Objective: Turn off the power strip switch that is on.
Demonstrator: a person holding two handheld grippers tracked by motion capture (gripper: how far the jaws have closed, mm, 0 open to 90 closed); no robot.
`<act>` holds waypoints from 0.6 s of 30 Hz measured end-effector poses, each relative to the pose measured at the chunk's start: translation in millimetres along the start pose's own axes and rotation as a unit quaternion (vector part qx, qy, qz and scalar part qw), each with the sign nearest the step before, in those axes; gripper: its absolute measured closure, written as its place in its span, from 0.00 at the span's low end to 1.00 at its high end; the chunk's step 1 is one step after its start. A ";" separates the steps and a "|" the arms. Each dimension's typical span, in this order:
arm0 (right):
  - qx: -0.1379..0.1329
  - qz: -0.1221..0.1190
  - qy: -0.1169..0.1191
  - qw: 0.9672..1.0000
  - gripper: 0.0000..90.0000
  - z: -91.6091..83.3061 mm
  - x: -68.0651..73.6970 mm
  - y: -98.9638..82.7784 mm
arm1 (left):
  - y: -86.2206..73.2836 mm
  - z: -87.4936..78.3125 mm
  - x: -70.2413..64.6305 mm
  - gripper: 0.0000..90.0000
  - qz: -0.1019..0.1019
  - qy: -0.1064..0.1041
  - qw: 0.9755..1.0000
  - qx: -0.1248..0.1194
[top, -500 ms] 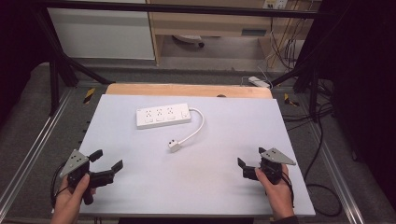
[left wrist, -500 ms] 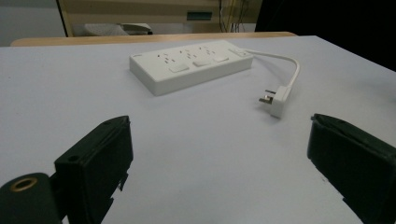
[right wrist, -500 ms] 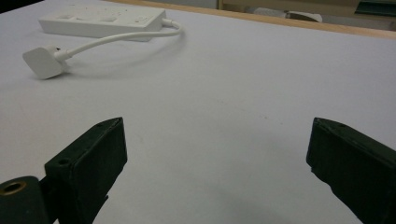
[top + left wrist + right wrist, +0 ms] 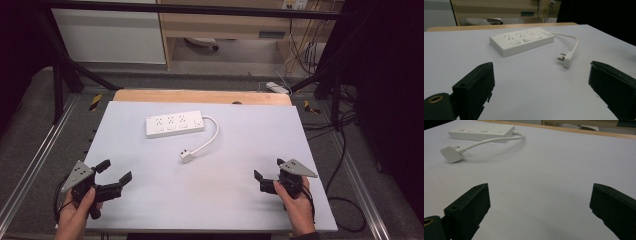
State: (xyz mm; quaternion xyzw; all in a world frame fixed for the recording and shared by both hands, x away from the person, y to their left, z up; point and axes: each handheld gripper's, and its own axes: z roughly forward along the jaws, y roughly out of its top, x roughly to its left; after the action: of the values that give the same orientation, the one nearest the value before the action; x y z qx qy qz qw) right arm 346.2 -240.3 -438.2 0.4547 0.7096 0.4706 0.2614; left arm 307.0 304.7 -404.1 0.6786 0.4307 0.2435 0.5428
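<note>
A white power strip (image 4: pixel 175 124) lies on the pale table (image 4: pixel 240 145), left of centre toward the far side. Its short white cable curls forward to a white plug (image 4: pixel 187 156) lying loose on the table. My left gripper (image 4: pixel 115 170) rests near the front left corner, held by a hand, its jaws wide open with nothing between them. My right gripper (image 4: pixel 268 169) sits near the front right, also open and empty. The left gripper view has the strip (image 4: pixel 522 41) and plug (image 4: pixel 565 58) ahead of its jaws. In the right gripper view the plug (image 4: pixel 451 153) and strip (image 4: pixel 481 131) are far off to the left.
A wooden board (image 4: pixel 200 96) runs along the table's far edge. Metal rails (image 4: pixel 30 165) flank the table on both sides. Cables and another white power strip (image 4: pixel 276 87) lie on the floor at the back right. A shelf unit (image 4: pixel 225 25) stands behind.
</note>
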 end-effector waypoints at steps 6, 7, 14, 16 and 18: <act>-0.002 -0.005 0.005 1.000 0.04 -1.1 2.1 0.4 | 0.1 -0.1 -2.3 0.07 0.006 -0.002 1.000 0.005; -0.002 -0.005 0.006 1.000 0.04 -0.9 2.8 0.4 | 0.1 0.5 -2.2 0.07 0.004 0.002 1.000 0.004; -0.002 -0.012 0.011 1.000 0.04 -1.3 5.6 0.6 | 6.2 2.5 -0.9 0.07 -0.004 0.007 1.000 -0.009; -0.003 -0.011 0.011 1.000 0.04 -1.3 5.1 0.4 | 8.1 3.8 -1.0 0.07 -0.004 0.009 1.000 -0.009; -0.002 -0.010 0.011 1.000 0.04 -1.5 4.9 0.4 | 12.6 6.6 -1.7 0.07 -0.002 0.011 1.000 -0.006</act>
State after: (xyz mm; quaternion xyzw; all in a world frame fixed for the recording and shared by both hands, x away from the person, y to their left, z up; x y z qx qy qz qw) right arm 343.0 -236.5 -436.9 0.4419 0.7159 0.4746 0.2589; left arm 315.4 299.2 -393.9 0.6720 0.4364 0.2522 0.5426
